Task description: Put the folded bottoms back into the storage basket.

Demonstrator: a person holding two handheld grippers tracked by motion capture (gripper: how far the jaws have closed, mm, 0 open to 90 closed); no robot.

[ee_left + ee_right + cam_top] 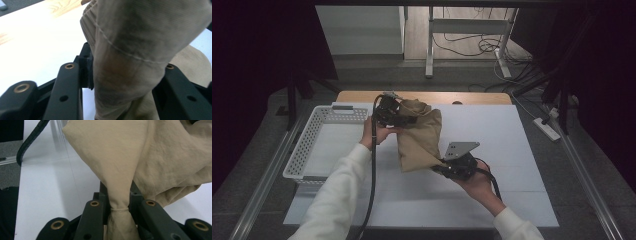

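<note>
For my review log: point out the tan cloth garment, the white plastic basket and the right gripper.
tan cloth garment (419, 142), high view, middle of fabric
white plastic basket (302, 150), high view, left wall
right gripper (119, 202), right gripper view, between fingertips

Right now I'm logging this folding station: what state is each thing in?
Tan garment: bunched, lifted off the table, held at two ends.
Left gripper: shut on the garment's far end.
Right gripper: shut on a near corner.
White basket: upright at the table's left, nothing visible inside.

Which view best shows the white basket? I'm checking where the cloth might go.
The high view: the white basket sits whole at the table's left, beside the tan cloth. Both gripper views look closely at cloth, not the basket.
</note>
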